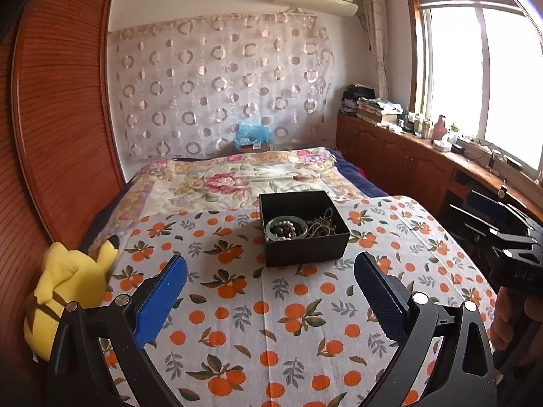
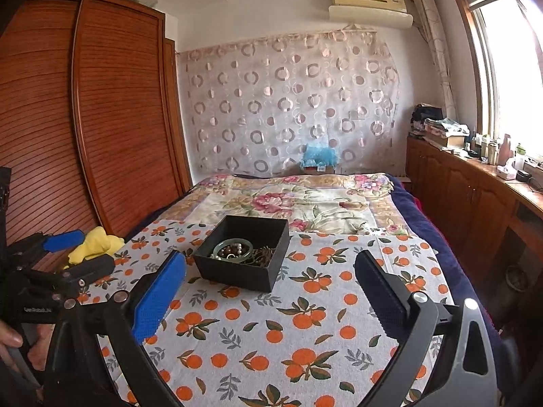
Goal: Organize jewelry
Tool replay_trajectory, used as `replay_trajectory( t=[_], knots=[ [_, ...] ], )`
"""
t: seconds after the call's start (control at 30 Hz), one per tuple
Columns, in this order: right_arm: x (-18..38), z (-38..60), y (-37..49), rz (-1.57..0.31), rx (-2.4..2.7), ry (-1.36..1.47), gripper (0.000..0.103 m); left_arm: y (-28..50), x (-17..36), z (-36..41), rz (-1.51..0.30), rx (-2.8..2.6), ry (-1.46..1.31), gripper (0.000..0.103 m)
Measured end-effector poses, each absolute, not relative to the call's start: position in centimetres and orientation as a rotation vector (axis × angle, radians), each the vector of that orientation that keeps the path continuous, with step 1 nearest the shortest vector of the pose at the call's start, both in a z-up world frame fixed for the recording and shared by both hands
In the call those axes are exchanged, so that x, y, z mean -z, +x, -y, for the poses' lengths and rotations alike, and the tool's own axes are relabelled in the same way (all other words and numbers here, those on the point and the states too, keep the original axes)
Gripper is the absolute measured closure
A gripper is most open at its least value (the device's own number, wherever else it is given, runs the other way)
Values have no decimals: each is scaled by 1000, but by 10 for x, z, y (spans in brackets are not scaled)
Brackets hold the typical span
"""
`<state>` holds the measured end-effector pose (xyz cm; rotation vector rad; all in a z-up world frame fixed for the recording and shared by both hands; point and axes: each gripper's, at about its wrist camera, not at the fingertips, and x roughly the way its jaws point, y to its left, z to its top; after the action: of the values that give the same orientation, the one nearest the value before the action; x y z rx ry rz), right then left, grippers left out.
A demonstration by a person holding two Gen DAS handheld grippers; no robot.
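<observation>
- Jewelry (image 1: 298, 227) lies heaped in an open black box (image 1: 307, 251): a pale green bangle (image 1: 286, 221) on the left side with a string of dark beads (image 1: 288, 229) inside its ring, and a tangle of brownish chains (image 1: 322, 225) to its right. Gathered in 1 container, the pieces cannot roll off or get lost in the cloth.
- The heap fits 2 stages: everything already collected into the box, or everything waiting there to be sorted out; the pictures do not settle which.
- The box has no lid in view and stands toward the far middle of an orange-print cloth (image 1: 271, 322), which gives a flat, plain working patch on the bed (image 1: 237, 176) beyond it.
- The left gripper (image 1: 269, 291) hovers over the near cloth, aimed at the box, its 2 fingers (image 1: 163, 302) spread wide with nothing between them, so a piece could be reached from above.
- The right gripper (image 2: 269, 291) hangs likewise, near and slightly right of the box, fingers (image 2: 157, 300) apart and empty.
- Both are held short of the box, touching nothing.
- A yellow plush toy (image 1: 68, 291) sits at the left edge of the cloth, against the wooden wardrobe (image 1: 57, 101), well clear of the work.
</observation>
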<state>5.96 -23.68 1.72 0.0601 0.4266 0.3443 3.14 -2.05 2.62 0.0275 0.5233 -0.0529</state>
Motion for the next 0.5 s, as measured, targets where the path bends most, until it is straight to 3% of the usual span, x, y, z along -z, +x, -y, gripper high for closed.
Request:
replay_trajectory(
  t=[0.5],
  knots=[
    [-14,238,56,-428,-336,57,3,27,-28,22,-505,62,30,8]
  ],
)
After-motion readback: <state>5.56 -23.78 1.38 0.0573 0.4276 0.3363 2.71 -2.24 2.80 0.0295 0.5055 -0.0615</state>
